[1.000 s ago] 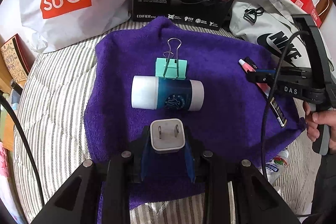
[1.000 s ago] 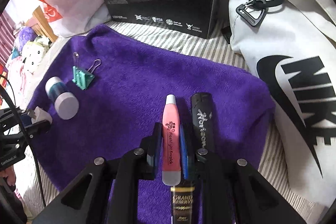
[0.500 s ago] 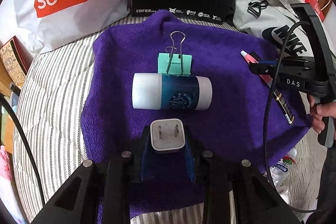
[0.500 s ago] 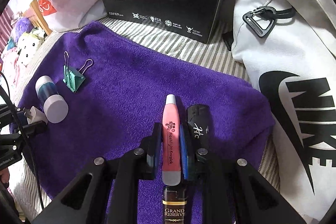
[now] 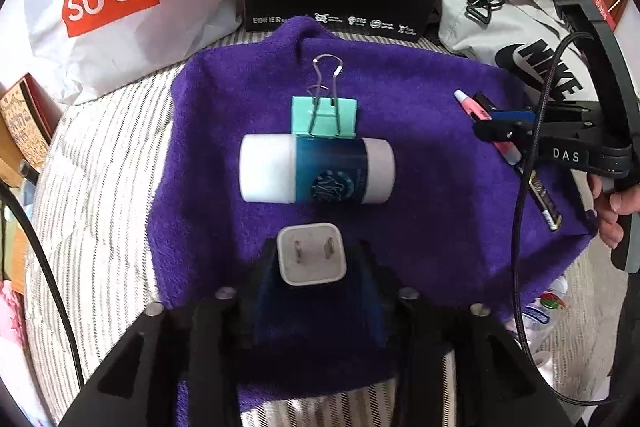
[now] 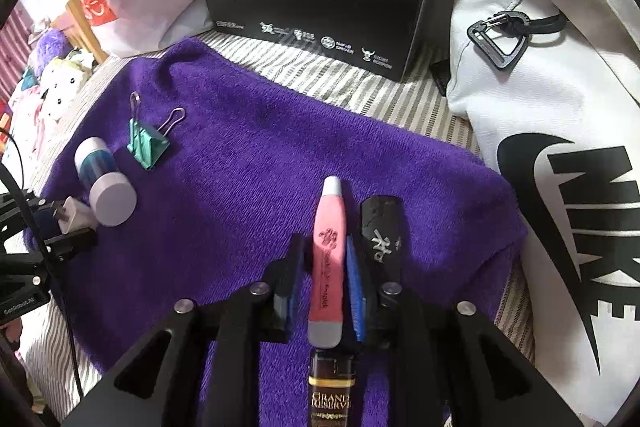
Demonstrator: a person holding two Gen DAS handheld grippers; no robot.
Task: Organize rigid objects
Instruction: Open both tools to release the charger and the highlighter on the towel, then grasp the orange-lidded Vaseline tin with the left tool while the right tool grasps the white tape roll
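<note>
Surface: striped bed under a purple towel (image 5: 420,99) | Left tool (image 5: 312,267): jaws opening, white charger plug (image 5: 312,254) between them, laid on the towel just below the white-and-blue tube (image 5: 316,169) and mint binder clip (image 5: 324,117), likely forming a column | Right tool (image 6: 326,267): jaws opening around the pink pen (image 6: 327,255), laid parallel beside the black pen (image 6: 380,231).

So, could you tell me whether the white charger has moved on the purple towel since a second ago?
No. The white charger lies just as near the blue and white cylinder on the purple towel as before.
</note>
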